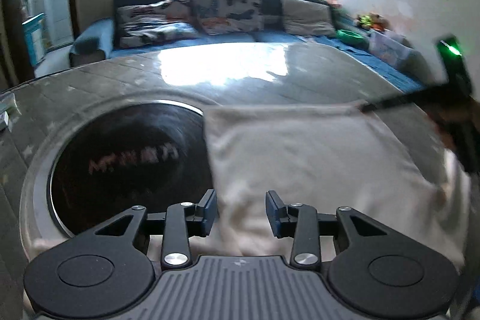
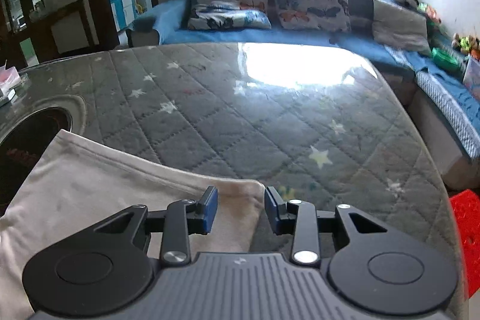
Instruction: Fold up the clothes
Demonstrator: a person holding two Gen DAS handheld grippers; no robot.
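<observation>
Looking from my left tongs (image 1: 241, 213) first, the dark round inset (image 1: 129, 167) in the counter (image 1: 210, 83) fills the lower left of the frame, faint reddish lettering blurred across it. Just right of it lies the pale cloth (image 1: 315, 158), taking up the lower centre and right of the frame, its left edge touching the rim of the inset. My left tongs stand spread over the near part of that cloth with a clear gap between the blue pads (image 1: 210, 212); nothing is pinched, though the fabric shows through the gap. At the right edge of the frame my right tongs appear as a dark, blurred shape with a green light, near the cloth's far right corner. Through the right wrist view, the same inset (image 2: 33, 140) sits at the left edge, the cloth (image 2: 99, 185) spreads across the lower left, and its hemmed edge runs diagonally down to a corner at lower centre. My right tongs (image 2: 241, 210) are spread too, the left pad (image 2: 210, 210) over the cloth's corner, the right pad over the grey quilted, star-printed counter (image 2: 270, 125); they hold nothing. A blue sofa (image 2: 228, 35) with butterfly cushions (image 2: 312, 2) crosses the upper frame under a bright window, and something red (image 2: 468, 224) shows at lower right.
</observation>
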